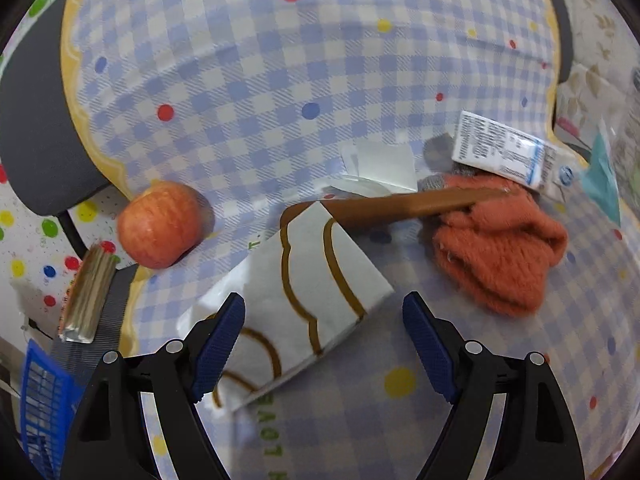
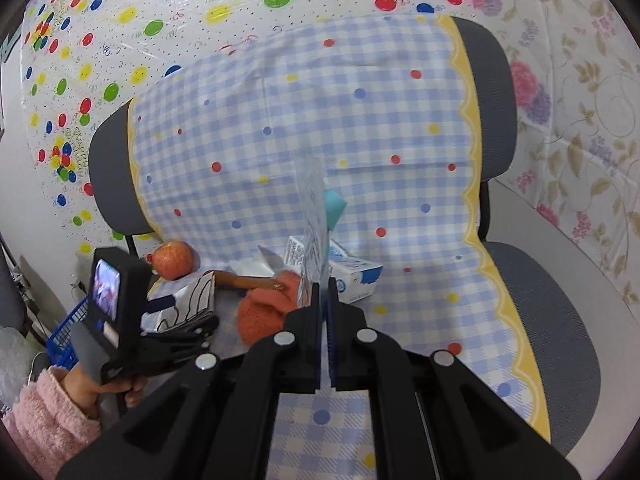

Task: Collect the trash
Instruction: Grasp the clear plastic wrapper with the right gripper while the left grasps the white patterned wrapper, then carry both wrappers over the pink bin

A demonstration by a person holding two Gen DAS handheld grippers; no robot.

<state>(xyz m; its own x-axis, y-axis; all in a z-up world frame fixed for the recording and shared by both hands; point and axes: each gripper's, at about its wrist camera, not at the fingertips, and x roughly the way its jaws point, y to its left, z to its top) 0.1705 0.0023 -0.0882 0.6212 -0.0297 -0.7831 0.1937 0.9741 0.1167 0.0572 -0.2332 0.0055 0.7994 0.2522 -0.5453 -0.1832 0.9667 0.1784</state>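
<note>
My left gripper (image 1: 324,340) is open, its blue pads on either side of a white paper bag with brown wavy lines (image 1: 308,292) lying on the checked cloth; the bag also shows in the right wrist view (image 2: 188,300). My right gripper (image 2: 324,292) is shut on a thin clear plastic wrapper with a teal part (image 2: 316,200), held upright above the seat. A white carton (image 1: 500,148) lies behind an orange knitted cloth (image 1: 496,248). A brown wooden utensil (image 1: 400,206) lies between them. A crumpled white paper (image 1: 380,164) lies behind the bag.
A red apple (image 1: 160,224) sits at the cloth's left edge. A blue basket (image 1: 44,404) stands low at the left. The checked cloth (image 2: 320,120) covers a grey office chair (image 2: 560,320). The left handheld gripper (image 2: 120,312) shows in the right view.
</note>
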